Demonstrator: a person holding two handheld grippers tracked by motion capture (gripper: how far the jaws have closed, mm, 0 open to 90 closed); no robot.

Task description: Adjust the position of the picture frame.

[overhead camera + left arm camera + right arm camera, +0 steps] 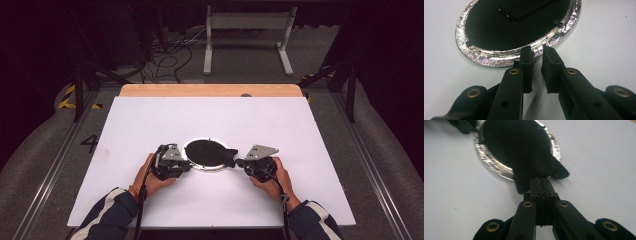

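**Backing flap gripped, frame steadied, backing not yet off**

Your right hand-held gripper [541,180] is clenched: its jaws meet tight on the pointed black flap [541,167] that sticks out from the dark back panel [207,151] of the round, silver-rimmed picture frame [206,167]. Judging by that hold, you are about to pull or swing this flap, but it still lies low over the rim, so the opening step looks barely begun.

Your left hand-held gripper [537,53] is nearly closed but grasps nothing that can be seen: a narrow gap stands between its pads, and the tips rest at the glittering silver rim [499,57] on the opposite side of the frame, touching or just short of it. It reads as a brace rather than a grip.

The frame lies face down on the white surface [150,120], nearer the edge on your side than the far wooden edge, about midway between the left and right edges. The small clips [559,23] on the rim appear still in place, so freeing the backing remains to be done.
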